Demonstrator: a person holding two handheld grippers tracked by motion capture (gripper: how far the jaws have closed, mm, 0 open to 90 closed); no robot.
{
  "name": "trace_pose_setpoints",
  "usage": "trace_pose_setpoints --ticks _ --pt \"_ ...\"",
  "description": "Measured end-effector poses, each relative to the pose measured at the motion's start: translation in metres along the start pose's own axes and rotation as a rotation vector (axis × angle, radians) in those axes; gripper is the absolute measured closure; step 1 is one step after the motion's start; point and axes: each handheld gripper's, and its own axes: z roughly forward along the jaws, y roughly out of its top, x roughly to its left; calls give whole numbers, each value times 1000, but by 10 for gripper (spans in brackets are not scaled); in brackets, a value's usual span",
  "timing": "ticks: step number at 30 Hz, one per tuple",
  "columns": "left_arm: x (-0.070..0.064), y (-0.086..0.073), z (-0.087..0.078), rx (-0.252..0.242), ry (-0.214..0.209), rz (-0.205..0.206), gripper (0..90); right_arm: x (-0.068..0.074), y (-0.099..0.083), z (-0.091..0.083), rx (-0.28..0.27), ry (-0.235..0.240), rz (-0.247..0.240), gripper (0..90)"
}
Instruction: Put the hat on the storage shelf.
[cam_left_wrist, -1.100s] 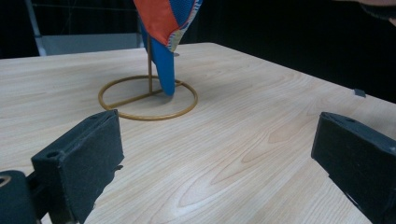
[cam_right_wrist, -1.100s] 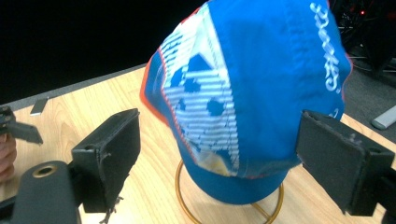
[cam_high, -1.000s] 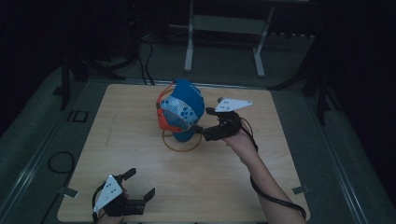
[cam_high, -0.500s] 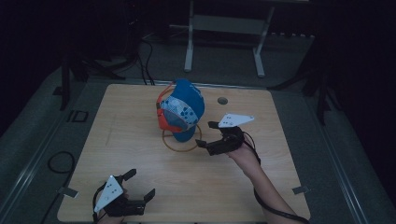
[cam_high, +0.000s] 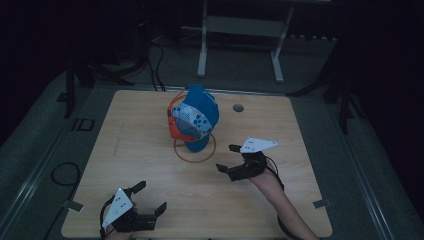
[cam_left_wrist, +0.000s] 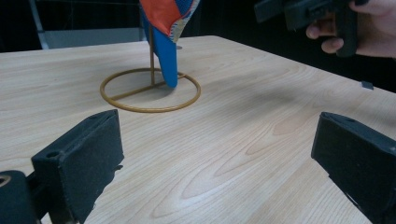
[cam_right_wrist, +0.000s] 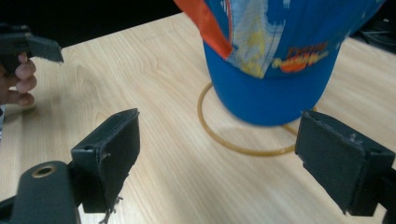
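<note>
Cap placement is what makes sense of this one: the blue baseball cap with the orange side panel and patterned white patch (cam_high: 194, 120) is hung over a thin brass-coloured wire stand with a ring base (cam_high: 195, 149), so it sits up off the pale wooden worktop (cam_high: 150, 165) instead of lying flat. I'd guess that's so the crown stays open and the brim hangs free where a jaw can get at it. In the high view it's a bit past the middle of the worktop toward 12 o'clock, with the blue brim drooping into the ring, and in the left gripper view the brim tip looks to be touching or just off the wood inside the ring. The right hand-held gripper (cam_high: 226, 161) is at about 4 o'clock from the stand, near but not touching, jaws spread wide with nothing between them and aimed straight at the cap, so it reads to me like it's lined up for a grab. The left hand-held gripper (cam_high: 150, 197) is parked well away at the near edge, around 7 o'clock from the cap, also wide open and empty. There's a small round hole in the worktop (cam_high: 238, 107) at about 2 o'clock from the cap, probably just a cable port.
</note>
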Motion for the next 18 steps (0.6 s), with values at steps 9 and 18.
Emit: trace_pose_setpoints --ticks 9,18 --pt "1 -1 0 5 8 1 24 4 -29 -4 7 2 6 139" --pt "2 -3 2 20 8 -2 24 8 -54 -12 35 15 13 141"
